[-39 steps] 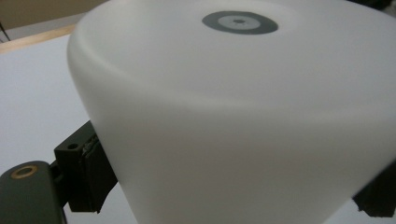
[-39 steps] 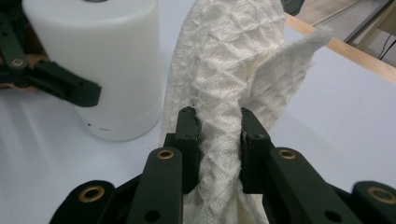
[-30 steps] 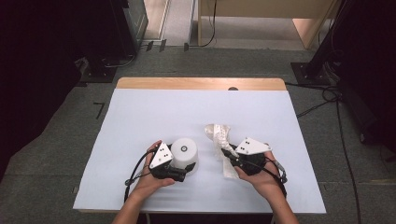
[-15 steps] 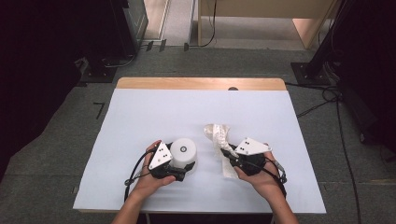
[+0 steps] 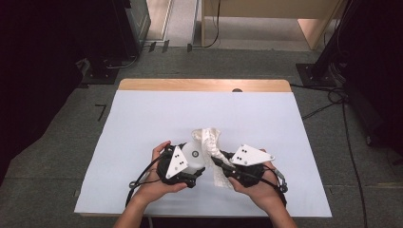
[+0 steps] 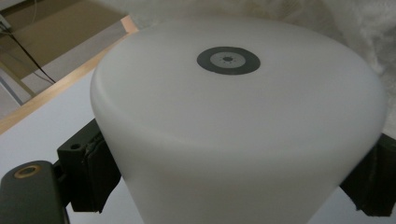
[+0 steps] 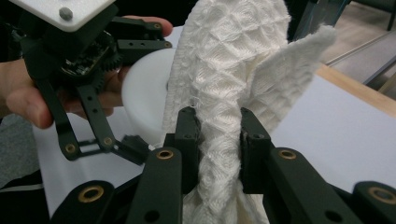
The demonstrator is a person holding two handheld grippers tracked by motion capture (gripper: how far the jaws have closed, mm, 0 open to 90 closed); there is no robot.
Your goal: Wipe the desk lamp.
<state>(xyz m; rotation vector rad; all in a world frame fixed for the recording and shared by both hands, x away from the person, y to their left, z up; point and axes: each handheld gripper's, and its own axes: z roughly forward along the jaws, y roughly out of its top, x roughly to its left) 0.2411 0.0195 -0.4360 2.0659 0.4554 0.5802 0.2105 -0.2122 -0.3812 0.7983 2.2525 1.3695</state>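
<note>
On the table (image 5: pixel 142 114), the cup (image 5: pixel 194 153) and the cloth (image 5: pixel 209 140) sit together just below the centre, toward six o'clock, with the cloth touching the cup at its three o'clock side and reaching past it toward twelve. The left gripper (image 5: pixel 190 164) lies at the cup's eight o'clock, its jaws on either side of the cup. The right gripper (image 5: pixel 219 160) lies at the cloth's four o'clock, the cloth pinched between its jaws. The two hands come in from six o'clock, the left hand (image 5: pixel 157 185) at seven, the right hand (image 5: pixel 259 187) at five.
</note>
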